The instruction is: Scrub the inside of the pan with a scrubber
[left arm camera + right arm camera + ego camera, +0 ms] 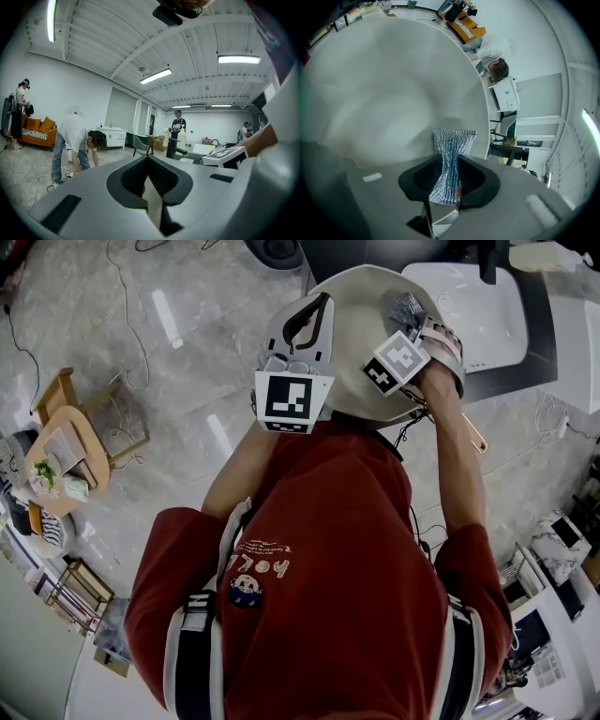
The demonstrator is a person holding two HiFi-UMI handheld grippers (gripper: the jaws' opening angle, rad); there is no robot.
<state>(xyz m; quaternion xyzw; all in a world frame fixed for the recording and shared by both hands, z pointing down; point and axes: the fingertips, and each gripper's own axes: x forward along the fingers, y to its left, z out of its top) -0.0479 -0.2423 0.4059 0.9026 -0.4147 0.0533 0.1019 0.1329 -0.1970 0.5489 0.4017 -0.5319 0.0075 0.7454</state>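
One pan (361,296) was up at chest height; left gripper (150,187) jaws were closed on its rim, right gripper (450,171) jaws pinched one silver mesh scrubber (452,145) against its inside.

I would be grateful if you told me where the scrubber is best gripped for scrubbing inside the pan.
Grip the scrubber across its middle, coming in from the open side of the pan, as the right gripper does. The soft mesh squeezes narrow between the jaws, and its free end fans wide toward the pan wall, probably giving a broad scrubbing face.
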